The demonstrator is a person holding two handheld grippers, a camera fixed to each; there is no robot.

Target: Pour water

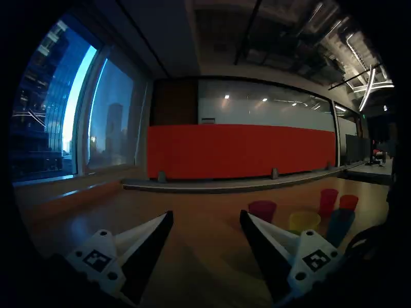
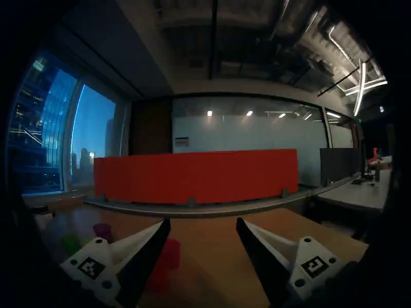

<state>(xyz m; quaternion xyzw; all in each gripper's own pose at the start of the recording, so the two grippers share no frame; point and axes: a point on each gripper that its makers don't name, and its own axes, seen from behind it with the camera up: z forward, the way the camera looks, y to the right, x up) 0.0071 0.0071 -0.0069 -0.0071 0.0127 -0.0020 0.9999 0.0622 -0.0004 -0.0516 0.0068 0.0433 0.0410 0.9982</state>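
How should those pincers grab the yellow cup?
Probably pinch the yellow cup across its round wall, just under the rim, coming in level over the table in front of it. It stands upright, mouth up, and the blue cup crowds one flank.

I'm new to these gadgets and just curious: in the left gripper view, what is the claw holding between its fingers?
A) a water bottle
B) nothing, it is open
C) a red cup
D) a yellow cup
B: the left claw stands open with bare wooden table between its fingers; the yellow cup stands farther off, untouched.
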